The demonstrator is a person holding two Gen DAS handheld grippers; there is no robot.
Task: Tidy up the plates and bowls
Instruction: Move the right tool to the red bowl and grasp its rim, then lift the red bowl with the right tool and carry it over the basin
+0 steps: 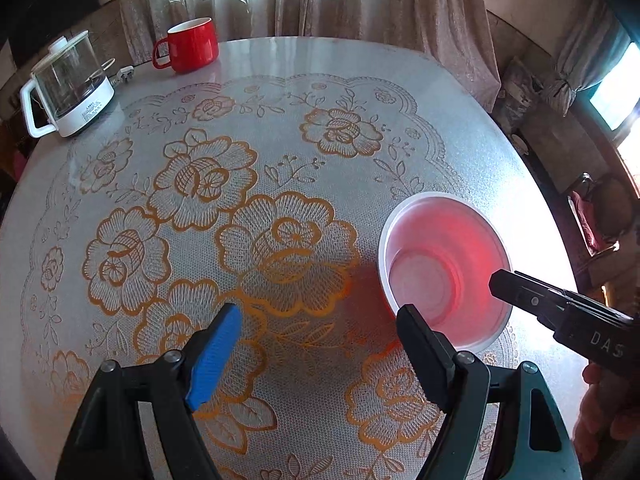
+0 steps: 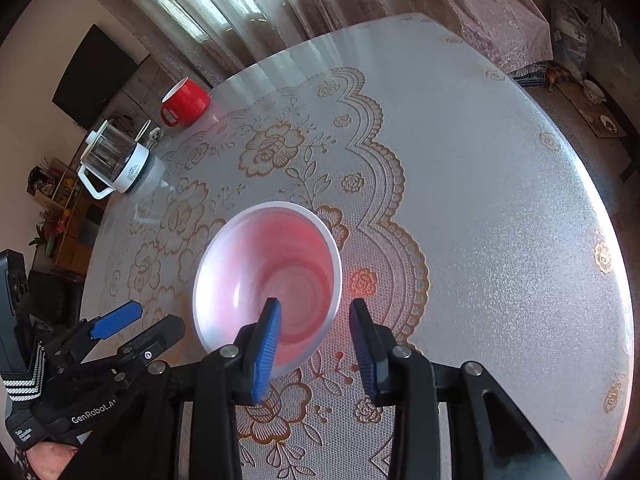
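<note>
A translucent pink bowl (image 1: pixel 440 268) (image 2: pixel 260 264) with a white rim stands upright on the flowered tablecloth. My right gripper (image 2: pixel 316 304) straddles its near rim, one blue pad inside the bowl and the other outside. The wall sits between the pads and bare cloth shows beside it, so the jaws stand open around it. In the left wrist view one black finger (image 1: pixel 528 292) of that gripper reaches over the bowl from the right. My left gripper (image 1: pixel 320 312) (image 2: pixel 160 316) is open and holds nothing. It hangs over the cloth just left of the bowl, its right finger close to the rim.
A red mug (image 1: pixel 192 44) (image 2: pixel 186 102) and a glass kettle (image 1: pixel 68 88) (image 2: pixel 116 160) with a white base stand at the far left of the round table (image 2: pixel 500 200). Curtains hang behind the table. Its edge curves close on the right.
</note>
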